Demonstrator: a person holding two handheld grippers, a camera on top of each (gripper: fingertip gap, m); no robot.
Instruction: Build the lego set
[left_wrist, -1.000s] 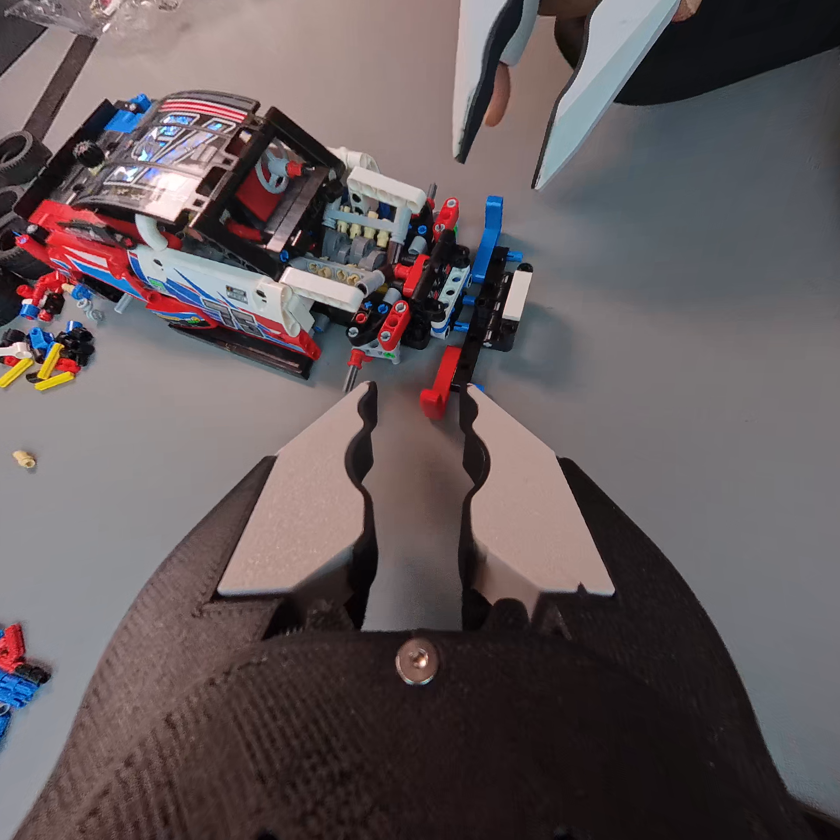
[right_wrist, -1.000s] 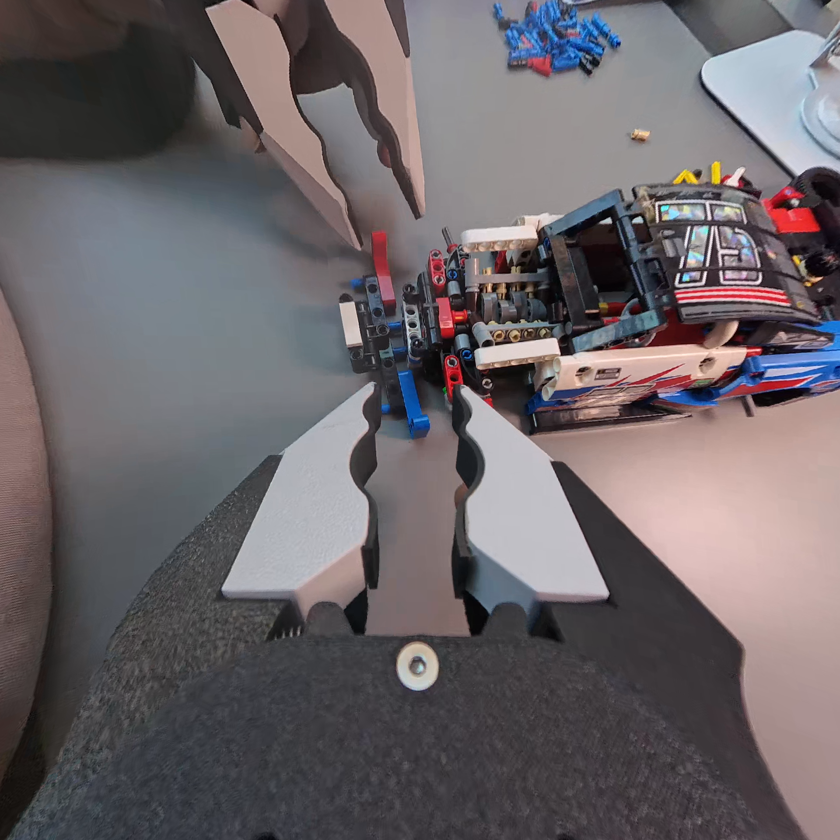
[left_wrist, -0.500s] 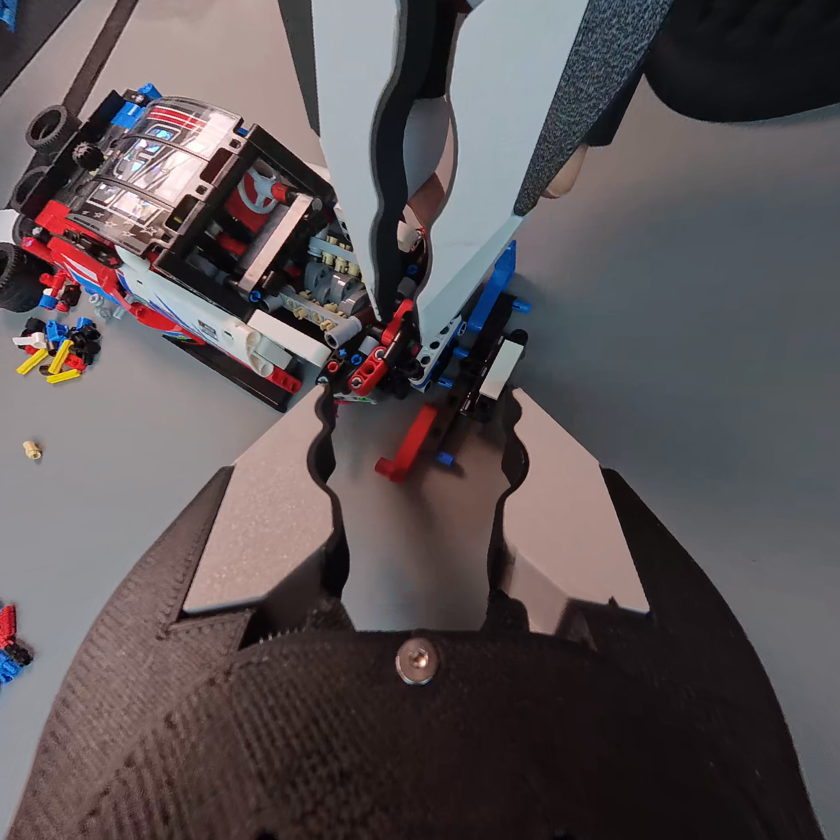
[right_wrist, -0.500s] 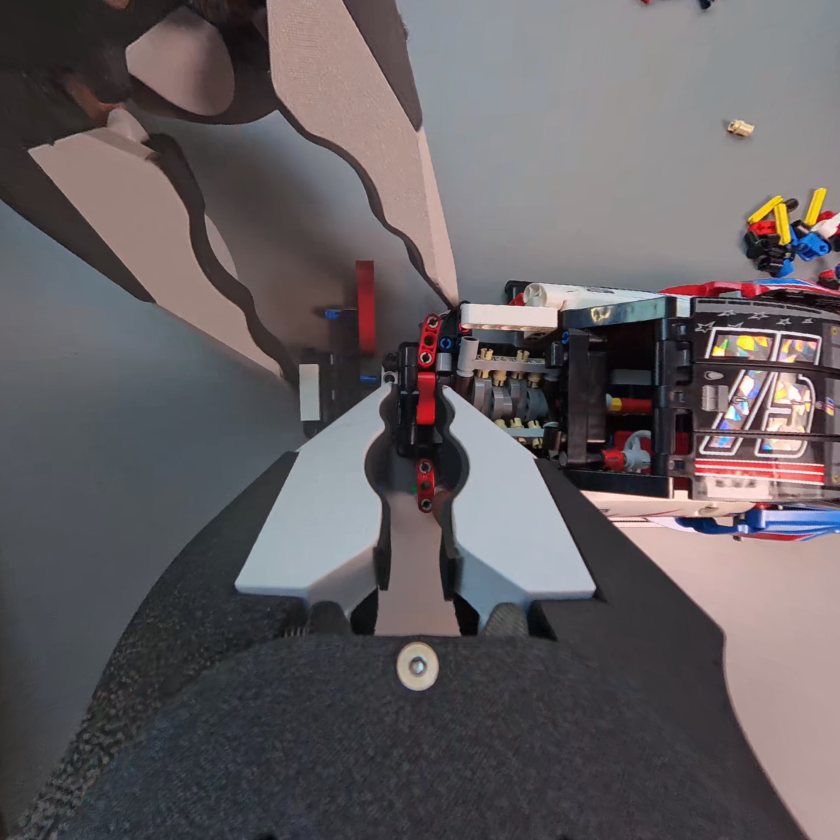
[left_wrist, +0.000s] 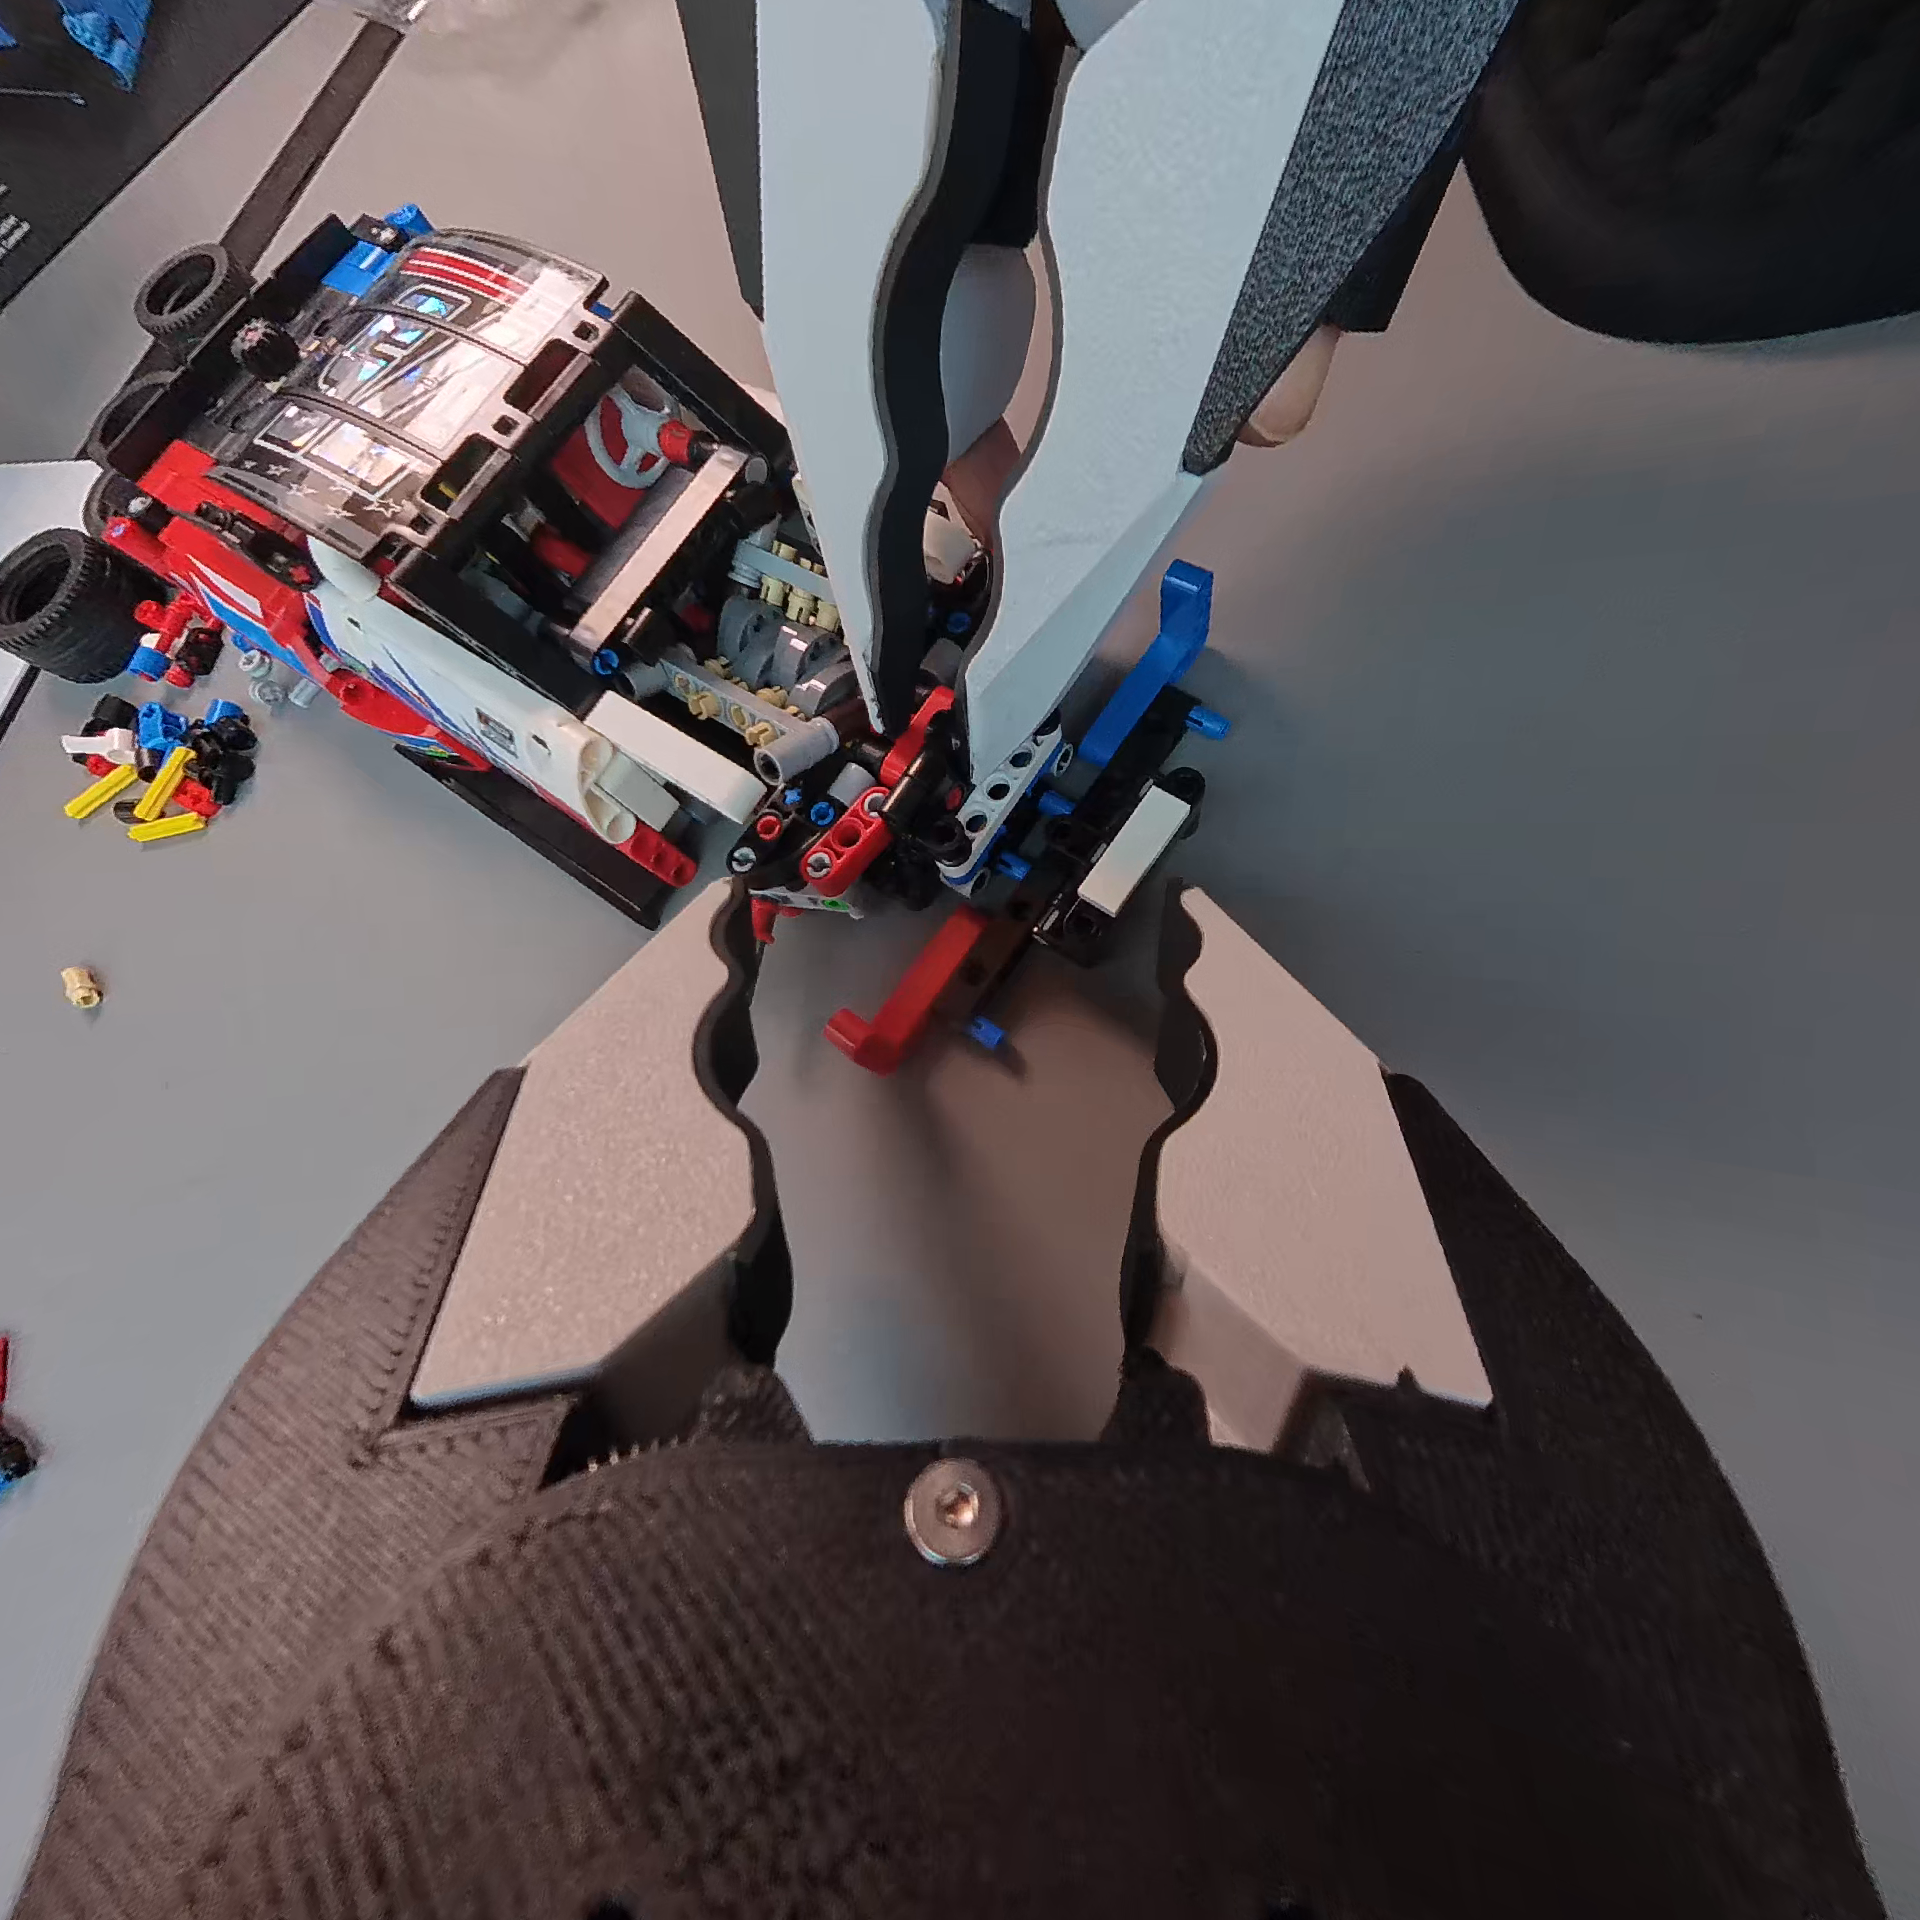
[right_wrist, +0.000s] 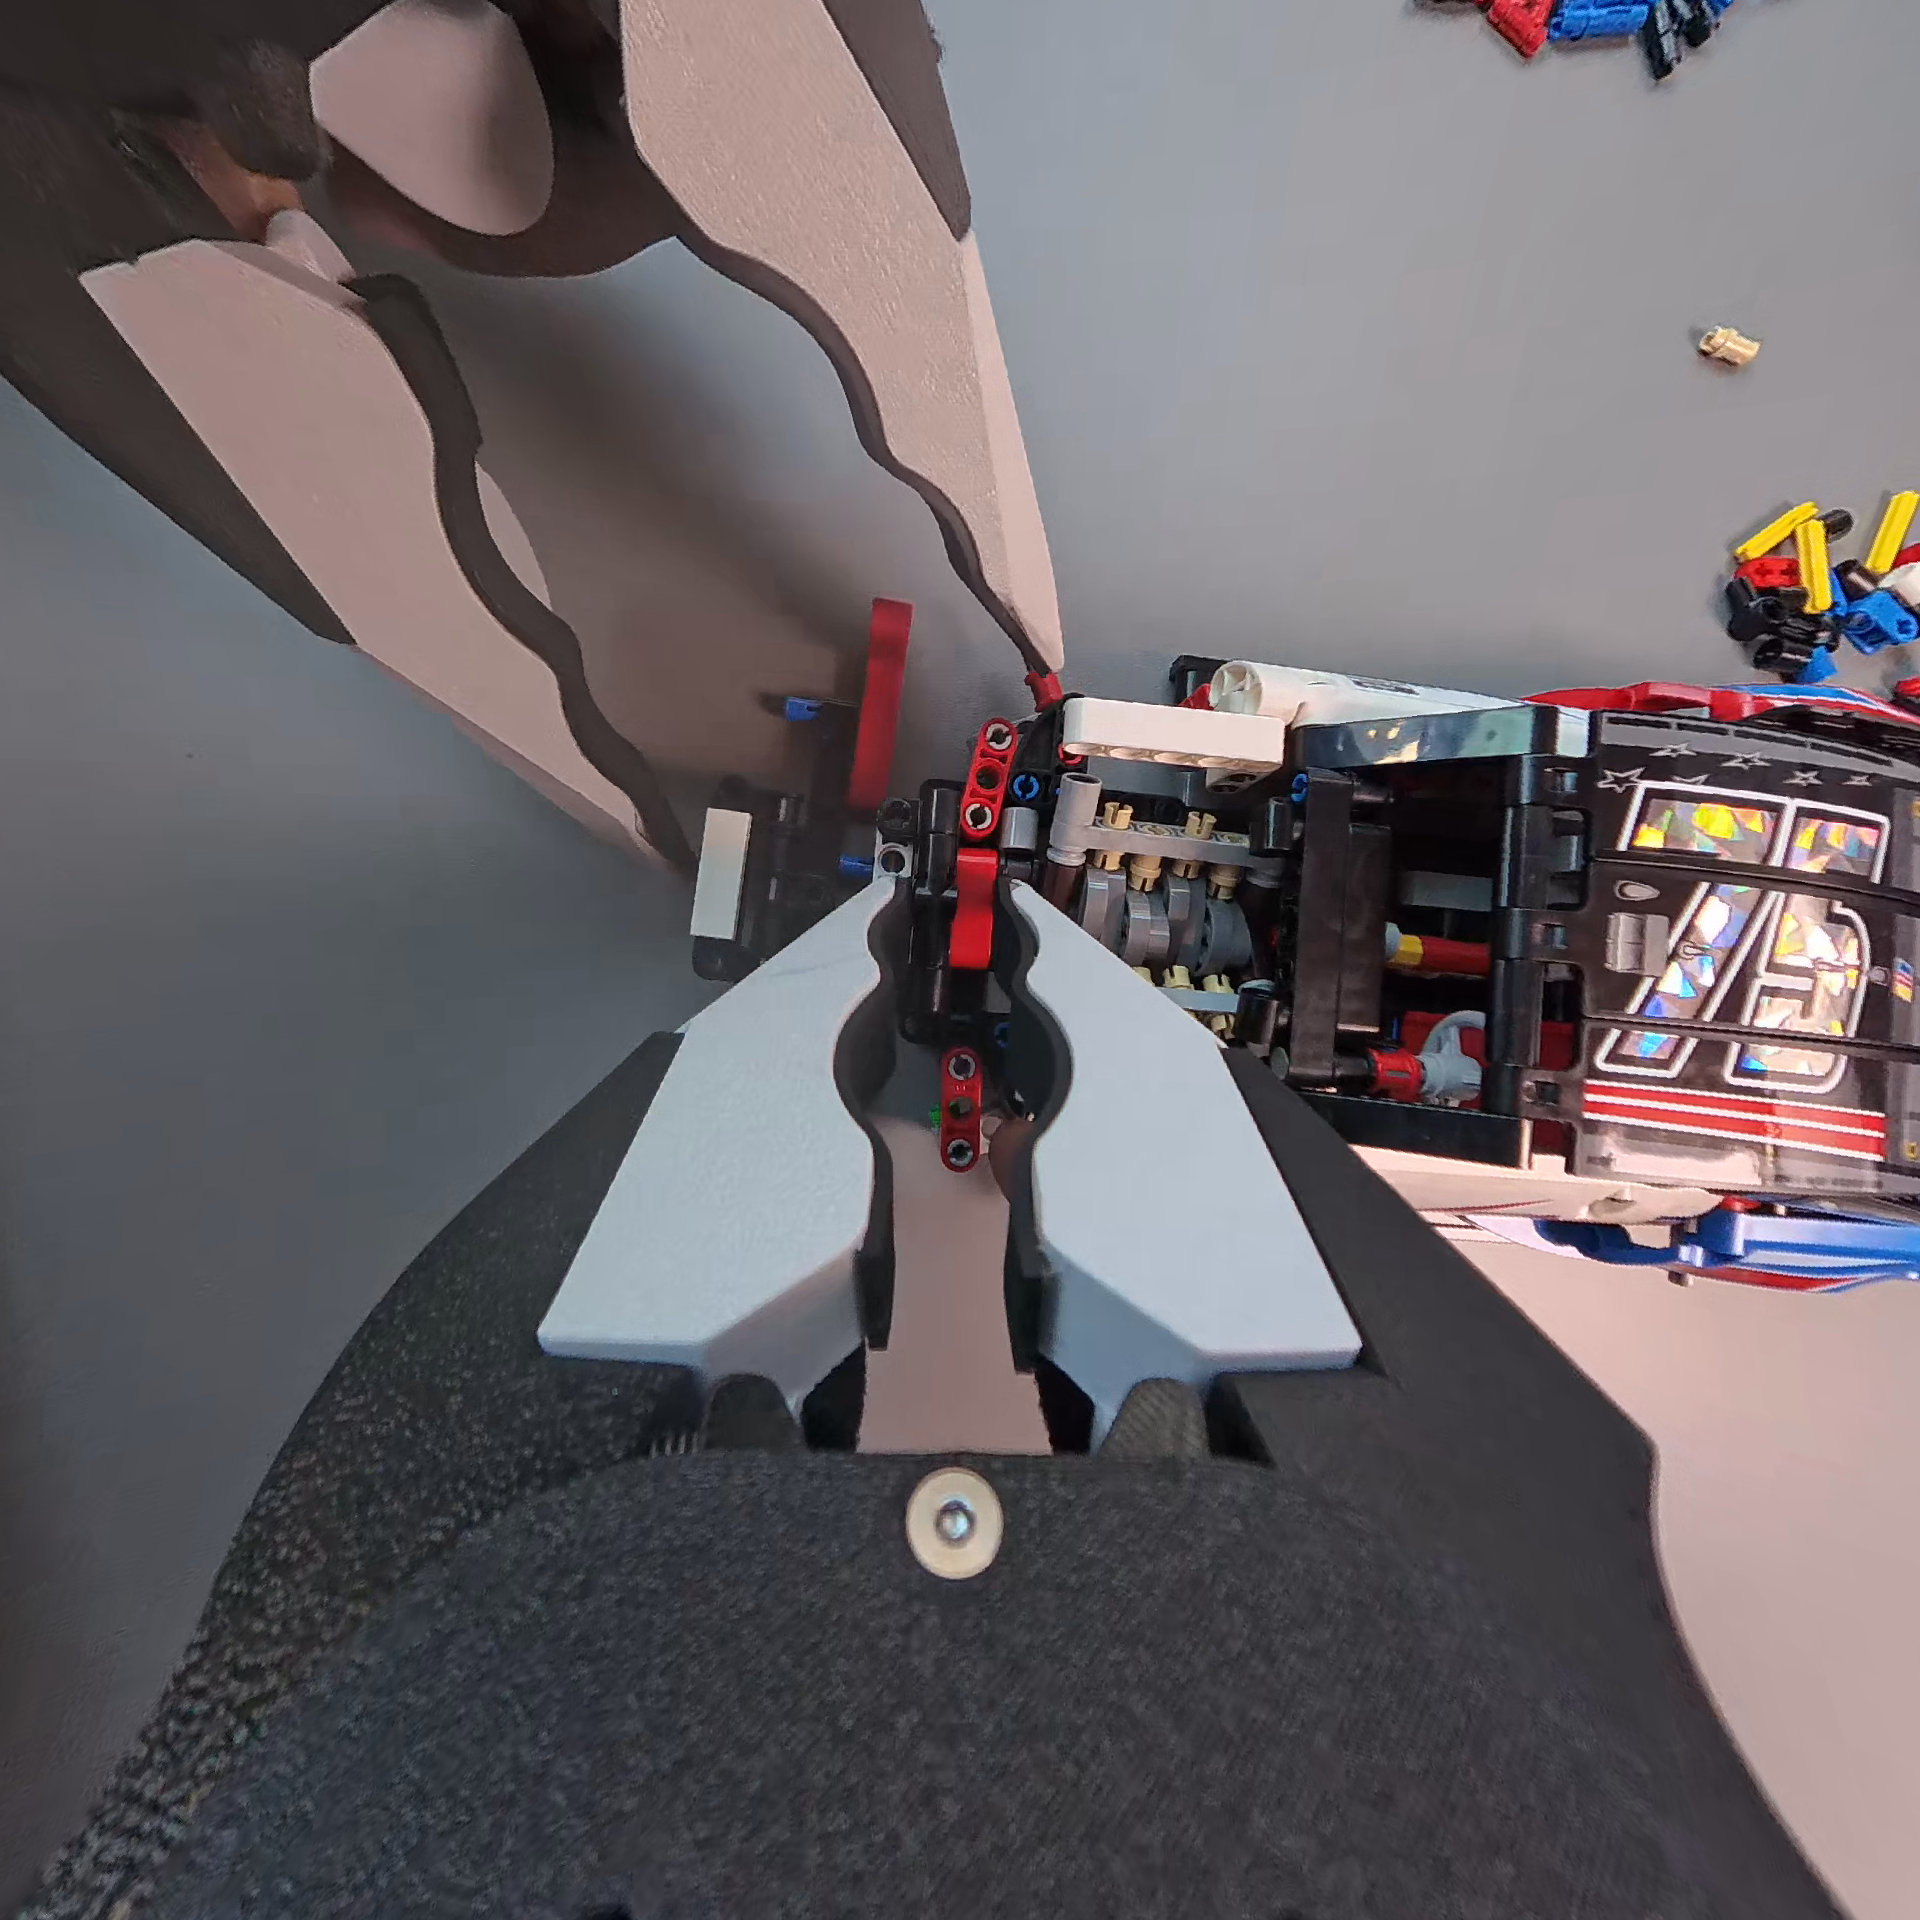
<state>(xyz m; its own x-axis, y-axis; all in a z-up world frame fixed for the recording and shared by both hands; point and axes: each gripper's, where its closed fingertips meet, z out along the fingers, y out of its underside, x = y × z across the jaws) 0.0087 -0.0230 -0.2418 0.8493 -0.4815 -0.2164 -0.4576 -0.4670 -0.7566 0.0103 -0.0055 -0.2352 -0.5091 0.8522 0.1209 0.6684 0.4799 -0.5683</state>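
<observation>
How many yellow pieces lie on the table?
3 yellow pieces, all in the small pile beside the car: one at the pile's left, one in the middle, one at the bottom. The pile may hide more.

A partly built lego race car (left_wrist: 416, 540) in black, red, white and blue is laid on a grey table, its engine exposed, with a red L-shaped beam (left_wrist: 914, 987) projecting at its rear.
</observation>
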